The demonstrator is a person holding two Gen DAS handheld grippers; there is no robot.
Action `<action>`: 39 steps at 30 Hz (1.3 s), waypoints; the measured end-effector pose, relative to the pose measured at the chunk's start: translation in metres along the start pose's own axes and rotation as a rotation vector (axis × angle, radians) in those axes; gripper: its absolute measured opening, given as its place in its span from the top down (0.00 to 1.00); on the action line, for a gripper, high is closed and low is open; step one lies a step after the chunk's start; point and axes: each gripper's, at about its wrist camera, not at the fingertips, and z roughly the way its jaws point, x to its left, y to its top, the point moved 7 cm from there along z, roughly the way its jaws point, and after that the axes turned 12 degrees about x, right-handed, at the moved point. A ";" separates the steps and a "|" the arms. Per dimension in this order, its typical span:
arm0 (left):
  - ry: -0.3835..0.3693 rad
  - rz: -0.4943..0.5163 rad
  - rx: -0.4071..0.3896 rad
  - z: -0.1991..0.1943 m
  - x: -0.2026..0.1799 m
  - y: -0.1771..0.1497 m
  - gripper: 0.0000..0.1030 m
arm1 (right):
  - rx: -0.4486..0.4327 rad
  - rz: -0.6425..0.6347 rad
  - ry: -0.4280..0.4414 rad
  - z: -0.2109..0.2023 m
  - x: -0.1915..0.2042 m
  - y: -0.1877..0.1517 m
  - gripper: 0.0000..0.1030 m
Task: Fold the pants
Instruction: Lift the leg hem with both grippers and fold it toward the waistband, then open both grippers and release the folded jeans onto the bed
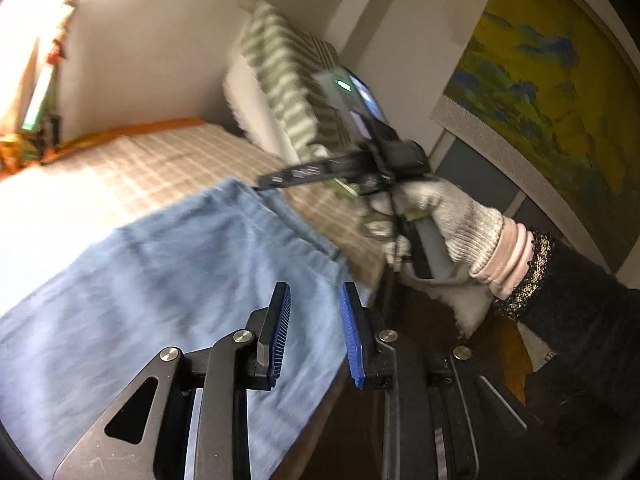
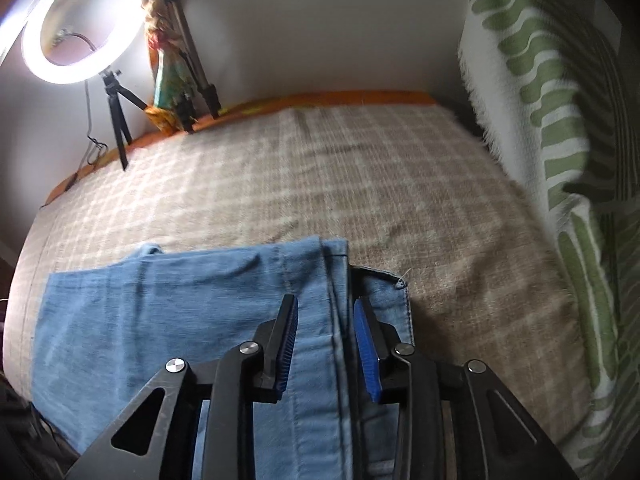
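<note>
The light blue jeans (image 2: 192,320) lie folded flat on a bed covered by a beige plaid blanket (image 2: 360,184), their layered edges toward the pillow side. In the right wrist view the right gripper (image 2: 326,340) hangs over the jeans with its jaws parted by a moderate gap, the blue ribbed pads (image 2: 366,344) straddling a long seam of the denim; nothing is pinched between them, and whether the tips touch the cloth cannot be told. In the left wrist view the left gripper (image 1: 314,334) is likewise spread apart and empty, poised above the near edge of the jeans (image 1: 160,280) by the side of the bed. The same view shows the right gripper (image 1: 336,172) held by a hand in a grey knit glove (image 1: 444,224), above the far corner of the denim. A green-and-white striped pillow (image 2: 560,140) leans at the bed's end, a lit ring light (image 2: 84,20) on a small tripod (image 2: 116,120) stands by the wall, and a yellow landscape painting (image 1: 552,88) hangs nearby.
</note>
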 end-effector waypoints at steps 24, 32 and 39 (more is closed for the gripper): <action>0.285 -0.378 -0.049 -0.113 0.138 -0.157 0.61 | -0.020 -0.351 0.280 -0.039 0.279 -0.065 0.61; 0.379 -0.359 0.026 -0.089 0.134 -0.195 0.61 | 0.085 -0.459 0.305 -0.003 0.367 -0.084 0.56; 0.353 -0.396 -0.018 -0.095 0.134 -0.208 0.61 | 0.197 -0.465 0.307 0.036 0.419 -0.078 0.48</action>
